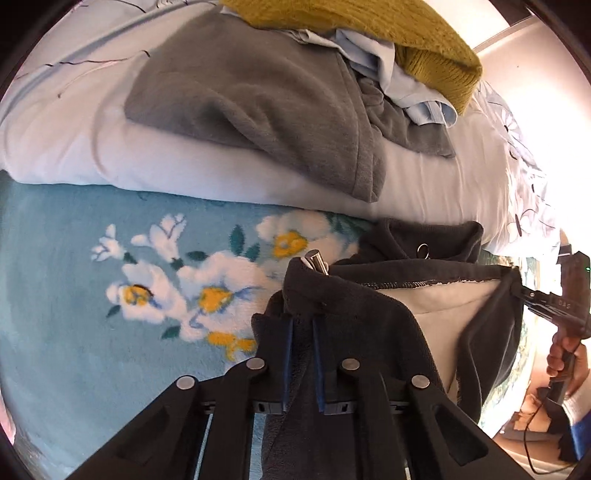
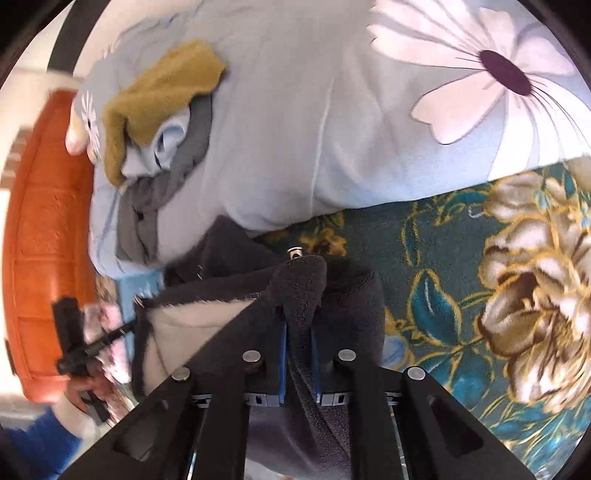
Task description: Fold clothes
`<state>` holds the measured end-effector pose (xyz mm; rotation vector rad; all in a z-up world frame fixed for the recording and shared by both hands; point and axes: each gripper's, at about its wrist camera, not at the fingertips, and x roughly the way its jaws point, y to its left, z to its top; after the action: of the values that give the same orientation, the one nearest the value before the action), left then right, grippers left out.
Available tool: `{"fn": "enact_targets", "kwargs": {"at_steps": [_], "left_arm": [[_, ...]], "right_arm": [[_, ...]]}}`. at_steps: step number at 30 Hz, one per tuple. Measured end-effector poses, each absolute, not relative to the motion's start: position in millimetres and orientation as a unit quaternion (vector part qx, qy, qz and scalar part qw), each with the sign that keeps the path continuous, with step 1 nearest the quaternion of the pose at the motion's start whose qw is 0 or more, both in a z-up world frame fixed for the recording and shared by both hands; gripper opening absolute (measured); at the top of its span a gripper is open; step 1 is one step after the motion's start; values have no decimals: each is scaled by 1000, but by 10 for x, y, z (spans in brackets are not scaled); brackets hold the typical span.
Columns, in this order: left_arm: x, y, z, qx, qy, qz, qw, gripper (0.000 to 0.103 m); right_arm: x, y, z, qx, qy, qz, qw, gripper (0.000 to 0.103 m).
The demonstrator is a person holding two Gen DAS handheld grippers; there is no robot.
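Note:
A dark grey fleece garment [image 1: 373,325] with a pale lining [image 1: 436,306] hangs stretched between both grippers above the bed. My left gripper [image 1: 303,332] is shut on one corner of its hem. My right gripper [image 2: 299,332] is shut on the other corner of the same garment [image 2: 343,302]. The right gripper also shows at the right edge of the left wrist view [image 1: 535,299], and the left gripper shows at the left of the right wrist view [image 2: 122,332]. A metal eyelet [image 1: 423,250] sits on the garment's hood part.
A heap of clothes lies on the pale blue duvet [image 1: 110,147]: a grey fleece piece [image 1: 258,103], a light blue shirt [image 1: 399,81] and a mustard knit [image 1: 406,29]. Floral blankets [image 1: 110,295] [image 2: 480,295] lie below. An orange wooden headboard [image 2: 48,240] stands at left.

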<state>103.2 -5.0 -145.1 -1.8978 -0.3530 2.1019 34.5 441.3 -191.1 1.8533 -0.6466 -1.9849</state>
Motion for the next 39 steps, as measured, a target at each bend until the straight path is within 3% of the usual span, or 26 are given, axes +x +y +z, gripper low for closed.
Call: {"fn": "enact_targets", "kwargs": {"at_steps": [5,9,15,22,23,24,25,27,28,30,34,39], "left_arm": [[971,-368,-1176,-600,-234,759,101,8],[856,-421,-1379,-608,-255,747,84,8],[725,-515,-1766,-636,-278,719,35,2],[775,-653,-1663,-645,-290,706,45,4],[799,-623,-1620,-649,-277,707,46,5],[829,-575,-1559,-650,-257,714,44,14],[854,-536,-1514,-649,-243,720,43,31],[942,-422,-1371,-634,-213,742,48,52],[995,-359,-1292,-622,-198,755,52,58],[1101,-244,-1141,-602,-154,782,49,64],[1317,-14,-933,-581,-71,810,42,64],[1503,67,-908,-594,-66,799,64,64]], "right_arm": [[361,4674,-1645,596,-309,-721,174,9],[325,4965,-1764,583,-348,-724,119,9],[242,4909,-2180,630,-355,-684,93,9],[200,4769,-2127,653,-307,-684,109,13],[193,4744,-2084,653,-293,-690,105,14],[195,4725,-2046,653,-278,-697,101,18],[209,4706,-1996,652,-257,-707,95,19],[226,4631,-1812,643,-201,-734,84,21],[242,4577,-1703,636,-168,-749,81,26],[303,4415,-1431,609,-84,-784,82,34],[432,4025,-1066,565,27,-818,106,58],[471,3696,-1137,592,30,-792,147,58]]}}
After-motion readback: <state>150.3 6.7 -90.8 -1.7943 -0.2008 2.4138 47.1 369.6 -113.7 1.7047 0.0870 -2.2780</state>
